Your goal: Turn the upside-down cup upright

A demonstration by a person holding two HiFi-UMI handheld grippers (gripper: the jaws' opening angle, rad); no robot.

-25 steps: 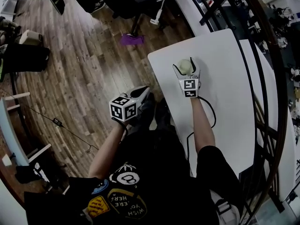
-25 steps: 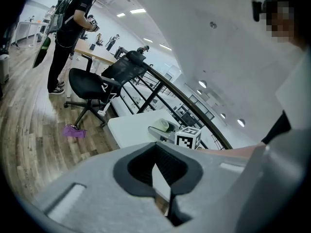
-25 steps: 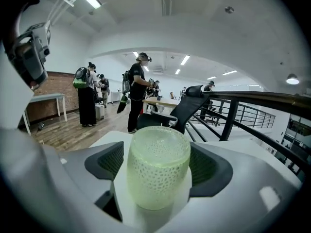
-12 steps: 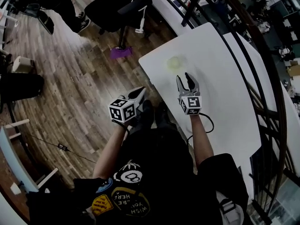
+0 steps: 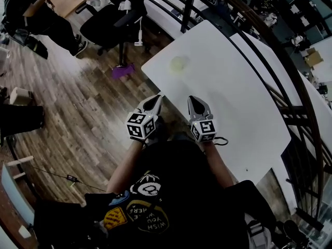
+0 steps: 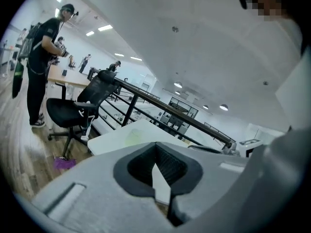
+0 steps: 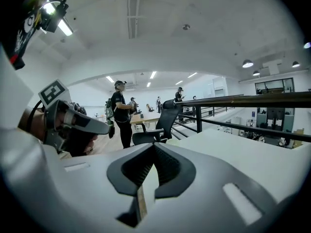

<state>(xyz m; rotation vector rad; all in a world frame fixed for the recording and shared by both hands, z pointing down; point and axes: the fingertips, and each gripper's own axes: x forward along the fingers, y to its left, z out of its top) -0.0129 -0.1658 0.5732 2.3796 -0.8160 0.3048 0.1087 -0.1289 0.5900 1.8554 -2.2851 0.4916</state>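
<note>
A small pale green cup [image 5: 179,64] stands alone near the far left corner of the white table [image 5: 244,97]; the left gripper view shows the cup [image 6: 132,138] as a faint blur on the table, and I cannot tell which way up it is. My right gripper [image 5: 194,100] hovers over the table's near edge, well back from the cup. Its jaws have just been closing and now meet with nothing between them. My left gripper [image 5: 155,99] is shut and empty, held beside the table over the floor, level with the right one.
A black office chair [image 5: 111,19] and a purple scrap [image 5: 123,70] sit on the wood floor left of the table. A black railing [image 5: 233,14] runs behind it, with a second white table [image 5: 316,108] beyond. People stand at a far desk [image 6: 43,57]. A cable loop [image 5: 222,140] lies by my right wrist.
The right gripper let go of the cup, drew back toward the body and shut. The cup stays on the table. The left gripper rose slightly and now sits beside the right one.
</note>
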